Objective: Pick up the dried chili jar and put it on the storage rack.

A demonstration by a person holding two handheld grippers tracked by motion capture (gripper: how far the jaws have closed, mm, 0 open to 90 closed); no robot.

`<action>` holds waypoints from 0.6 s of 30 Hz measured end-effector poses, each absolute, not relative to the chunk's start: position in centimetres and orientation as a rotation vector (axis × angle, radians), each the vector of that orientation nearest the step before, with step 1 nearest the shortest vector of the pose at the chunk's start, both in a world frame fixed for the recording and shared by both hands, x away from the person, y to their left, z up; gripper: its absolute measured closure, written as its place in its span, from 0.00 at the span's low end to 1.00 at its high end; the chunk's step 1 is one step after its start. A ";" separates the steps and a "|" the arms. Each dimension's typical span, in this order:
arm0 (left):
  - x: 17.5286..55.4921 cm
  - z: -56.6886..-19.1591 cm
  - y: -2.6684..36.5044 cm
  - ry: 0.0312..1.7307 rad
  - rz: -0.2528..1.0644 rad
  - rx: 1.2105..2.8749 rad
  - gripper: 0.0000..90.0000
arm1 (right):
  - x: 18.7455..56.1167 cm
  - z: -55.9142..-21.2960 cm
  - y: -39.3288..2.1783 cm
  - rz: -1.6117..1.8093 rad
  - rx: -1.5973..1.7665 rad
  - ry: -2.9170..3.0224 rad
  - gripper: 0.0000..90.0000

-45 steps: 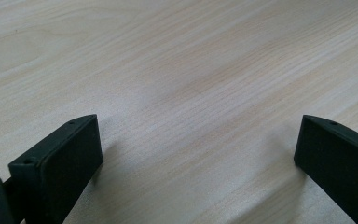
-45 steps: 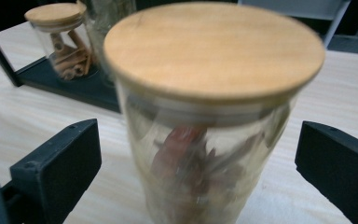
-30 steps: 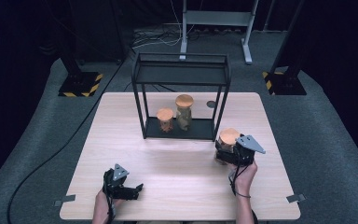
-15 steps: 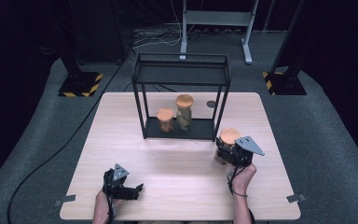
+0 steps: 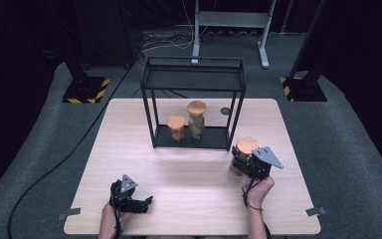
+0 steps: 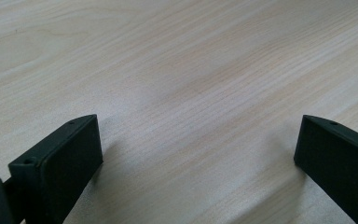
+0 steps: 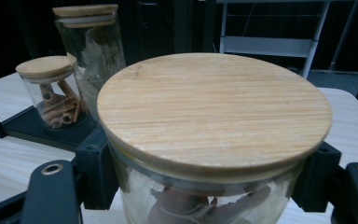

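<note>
So the right gripper (image 5: 242, 160) has just finished closing its jaws on the clear glass jar with the round bamboo lid (image 7: 214, 116), clamped on the glass just under the lid. That makes sense: the lid overhangs the glass a bit, so gripping below the rim gives a ledge that should stop the jar slipping down if it gets lifted. The jar is on the pale wooden table (image 5: 189, 199), toward its right side, just in front of the right front leg of the black metal 2-tier shelf rack (image 5: 194, 74).

On the rack's bottom tray there are already 2 similar jars: a short glass jar with a bamboo lid holding what look like brownish rolled sticks (image 7: 51, 93), and a taller bamboo-lidded glass jar with something leafy inside (image 7: 91, 42). They're side by side at the middle of the tray, so my guess is this 3rd jar is headed for the free space on that tray or the top tier.

The left gripper (image 5: 138, 204) is parked down near the front left of the table, jaws spread wide with nothing between them, just bare wood. Looks like it's kept out of the way, since 1 hand is enough for a jar this size.
</note>
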State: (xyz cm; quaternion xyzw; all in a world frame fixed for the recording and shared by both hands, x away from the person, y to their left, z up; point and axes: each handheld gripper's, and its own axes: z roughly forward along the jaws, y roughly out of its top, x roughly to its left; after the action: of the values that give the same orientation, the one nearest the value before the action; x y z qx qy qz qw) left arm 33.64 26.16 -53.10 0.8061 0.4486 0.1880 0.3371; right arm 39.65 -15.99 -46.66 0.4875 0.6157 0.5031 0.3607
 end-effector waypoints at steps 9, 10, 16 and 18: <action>33.6 -53.1 26.1 1.170 0.493 2.099 0.00 | 39.0 -45.7 -15.4 1.285 1.213 1.613 0.27; 33.7 -53.1 26.2 1.171 0.487 2.103 0.00 | 38.9 -45.6 -15.4 1.284 1.211 1.617 0.27; 33.6 -53.1 26.0 1.182 0.494 2.095 0.00 | 38.7 -45.4 -15.0 1.282 1.188 1.651 0.27; 33.6 -53.1 26.0 1.182 0.496 2.095 0.00 | 38.6 -45.2 -14.9 1.276 1.180 1.657 0.27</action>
State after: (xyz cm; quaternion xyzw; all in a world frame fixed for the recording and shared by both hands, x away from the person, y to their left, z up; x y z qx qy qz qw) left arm 33.62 26.01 -53.10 0.8034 0.4532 0.1901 0.3361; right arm 38.63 -14.93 -45.25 0.4581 0.6433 0.4953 0.3619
